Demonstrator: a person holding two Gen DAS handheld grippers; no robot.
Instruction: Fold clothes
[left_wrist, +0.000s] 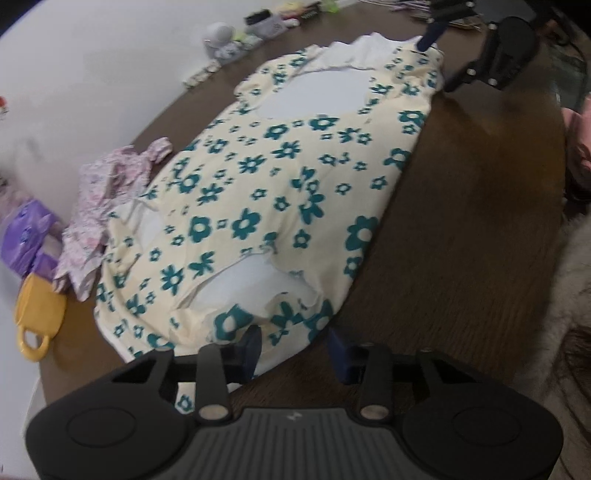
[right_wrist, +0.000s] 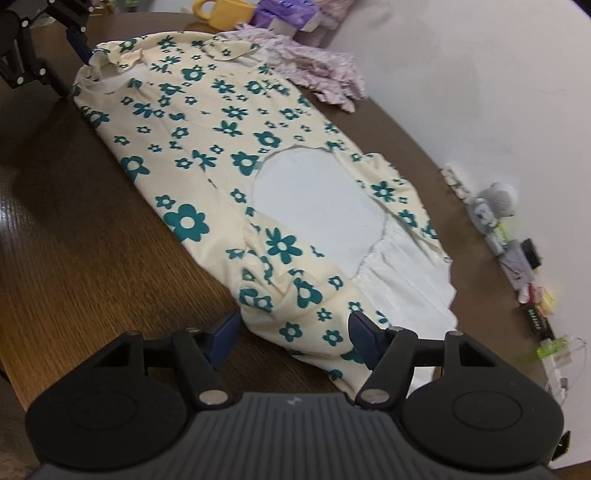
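A cream garment with teal flowers (left_wrist: 280, 177) (right_wrist: 207, 122) lies spread lengthwise on the brown wooden table (left_wrist: 461, 221) (right_wrist: 74, 221), with white lining showing in patches. My left gripper (left_wrist: 295, 339) is at its near end in the left wrist view. The jaws stand apart, the cloth's corner lies between them, and the pads do not press on it. My right gripper (right_wrist: 291, 325) straddles the opposite end, jaws wide, with a bunched fold of cloth between its fingers (right_wrist: 364, 330). Each gripper also shows far off in the other's view, the right gripper (left_wrist: 428, 37) and the left gripper (right_wrist: 79, 44), both at the garment's edge.
A pink floral garment (left_wrist: 110, 195) (right_wrist: 317, 70) lies crumpled beside the cream one. Past it stand a yellow mug (left_wrist: 38, 310) (right_wrist: 225, 13) and a purple pack (left_wrist: 26, 236) (right_wrist: 284, 14). Small items (left_wrist: 236, 40) (right_wrist: 509, 236) line the table's wall-side edge. White fur (left_wrist: 576, 277) shows off the table.
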